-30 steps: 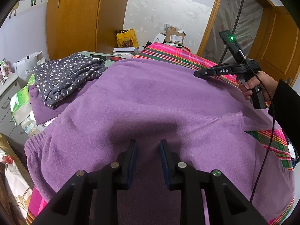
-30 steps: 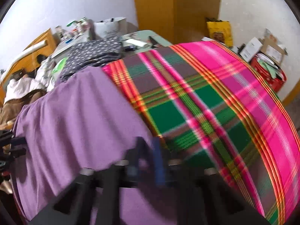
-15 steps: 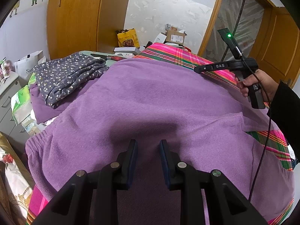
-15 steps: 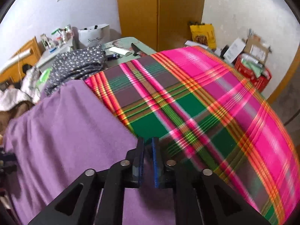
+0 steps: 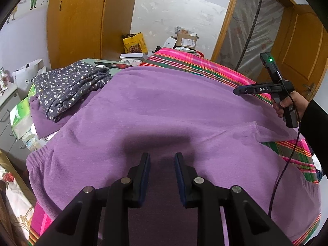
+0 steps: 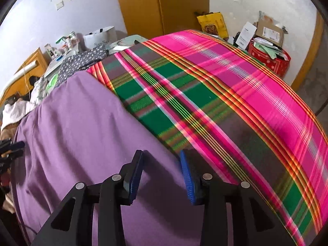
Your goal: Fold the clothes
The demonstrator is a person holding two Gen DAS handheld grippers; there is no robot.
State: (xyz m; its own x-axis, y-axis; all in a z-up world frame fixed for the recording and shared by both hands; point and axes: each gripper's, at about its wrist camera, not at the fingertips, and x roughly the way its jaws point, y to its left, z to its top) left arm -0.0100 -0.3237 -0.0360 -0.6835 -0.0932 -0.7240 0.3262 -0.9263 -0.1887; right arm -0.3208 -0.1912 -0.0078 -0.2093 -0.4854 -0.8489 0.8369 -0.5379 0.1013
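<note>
A purple fleece garment lies spread over a pink and green plaid blanket. My left gripper is just above the garment's near part, jaws apart, with only shadowed cloth below them. At the garment's right edge, where purple meets plaid, my right gripper is over the cloth. Its jaws are opening and nothing is pinched between the blue pads. In the left wrist view a hand holds the right gripper at the far right edge. A folded dark floral garment sits at the back left.
A wooden wardrobe stands behind. A yellow bag, cardboard boxes and a red bin crowd the far corner. A white paper bag and grey drawers stand at the left. The right gripper's cable hangs at the right.
My right gripper went from shut to wide open and slid along the garment's edge, to the right in the left wrist view. The left gripper stayed put.
</note>
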